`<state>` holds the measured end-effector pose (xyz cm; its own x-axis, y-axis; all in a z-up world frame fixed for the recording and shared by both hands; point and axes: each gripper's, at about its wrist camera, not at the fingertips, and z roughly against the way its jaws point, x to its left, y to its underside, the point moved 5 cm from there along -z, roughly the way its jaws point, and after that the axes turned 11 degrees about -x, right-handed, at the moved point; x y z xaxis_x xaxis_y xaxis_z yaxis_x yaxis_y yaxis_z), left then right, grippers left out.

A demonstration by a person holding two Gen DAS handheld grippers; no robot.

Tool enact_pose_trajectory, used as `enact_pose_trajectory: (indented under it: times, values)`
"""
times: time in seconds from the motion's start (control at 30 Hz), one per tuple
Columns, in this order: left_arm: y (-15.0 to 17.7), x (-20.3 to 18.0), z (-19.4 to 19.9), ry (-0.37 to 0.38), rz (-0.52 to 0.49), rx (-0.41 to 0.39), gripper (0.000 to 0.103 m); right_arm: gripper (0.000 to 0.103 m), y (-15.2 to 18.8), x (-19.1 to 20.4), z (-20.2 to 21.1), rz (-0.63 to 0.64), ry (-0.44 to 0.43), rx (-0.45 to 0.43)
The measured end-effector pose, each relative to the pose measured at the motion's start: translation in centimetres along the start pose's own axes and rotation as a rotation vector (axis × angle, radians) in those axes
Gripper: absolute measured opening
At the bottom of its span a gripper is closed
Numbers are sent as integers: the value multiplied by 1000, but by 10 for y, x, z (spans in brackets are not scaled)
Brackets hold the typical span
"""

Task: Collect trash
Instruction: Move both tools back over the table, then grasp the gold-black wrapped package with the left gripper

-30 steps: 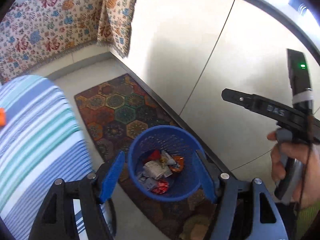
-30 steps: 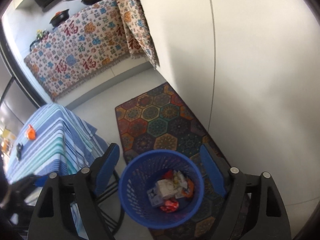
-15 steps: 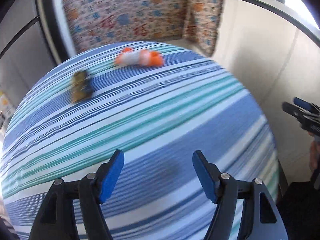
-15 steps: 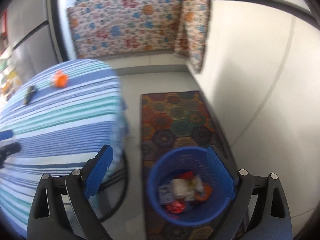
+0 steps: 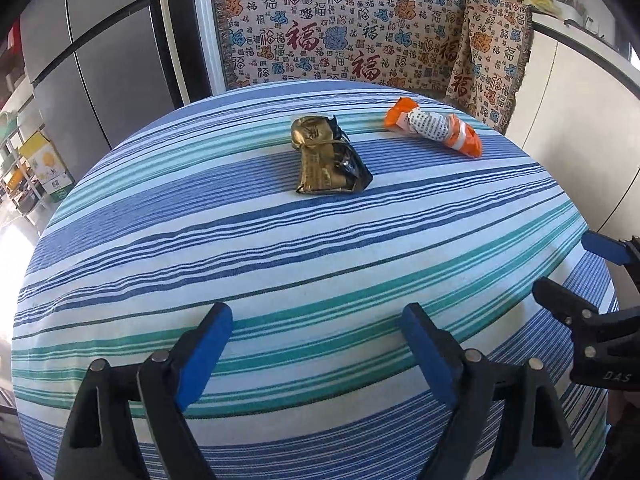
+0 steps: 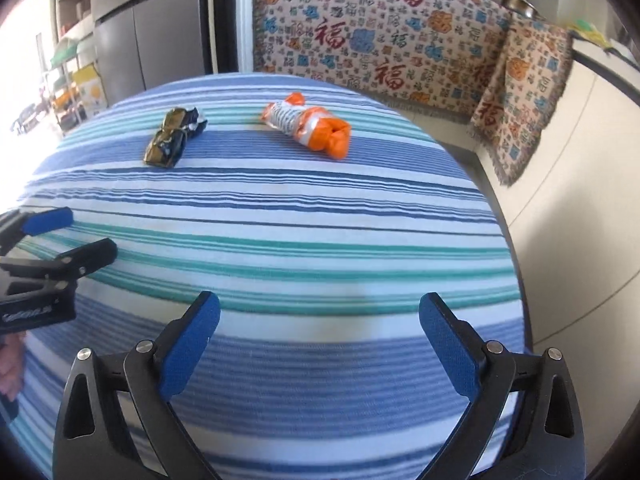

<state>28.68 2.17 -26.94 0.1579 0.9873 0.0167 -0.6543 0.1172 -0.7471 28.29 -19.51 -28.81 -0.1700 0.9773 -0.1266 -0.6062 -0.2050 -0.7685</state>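
1. Left gripper (image 5: pixel 316 334): we hold it low over the near edge of the table, its blue-padded fingers (image 5: pixel 204 354) spread wide with only cloth between them. In the right wrist view it shows at 9 o'clock (image 6: pixel 70 234), its two tips well parted there too.

2. Right gripper (image 6: pixel 320 326): we hold it likewise above the near part of the table, jaws gaping, gripping nothing. From the left wrist view it enters at 3 o'clock (image 5: pixel 568 266).

3. Gold and black wrapper (image 5: pixel 328 160): a crumpled foil snack packet lying flat on the cloth toward 12 o'clock from the left gripper, well apart from both grippers. In the right wrist view it sits at about 11 o'clock (image 6: pixel 172 140).

4. Orange and white wrapper (image 5: pixel 434 127): a twisted packet with printed text, lying near the far edge of the table at about 1 o'clock, near the gold one but not touching it. In the right wrist view it lies at 12 o'clock (image 6: pixel 308 124).

5. Table (image 5: pixel 280 264): round, covered by a cloth striped blue, teal and white.

6. Patterned throw (image 5: pixel 344 28): cream fabric with red characters, draped behind the table at 12 o'clock.

7. Refrigerator (image 5: pixel 92 60): grey doors at 10 o'clock.
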Motion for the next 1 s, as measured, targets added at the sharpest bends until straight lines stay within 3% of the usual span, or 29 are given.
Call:
enact_pose_trajectory:
  times: [0.17,0.33,0.67,0.83,1.0]
  values:
    - [-1,-3,-5,4,-13,15,103,101,1,1,-11,-23,-19,23]
    - [0,-2,-4,3,-11,15,103,103,4,-8,-16,-94,-62,48]
    - [-3,0,-5,23,-10,32,103,103,4,-7,-16,-94,-53,49]
    - [-33,-3,-20,159,56,32,103,103,3,-8,-17,-94,-54,49]
    - [-69,-4,-63,113,50,38,103,103,4,-8,-17,-93,-54,48]
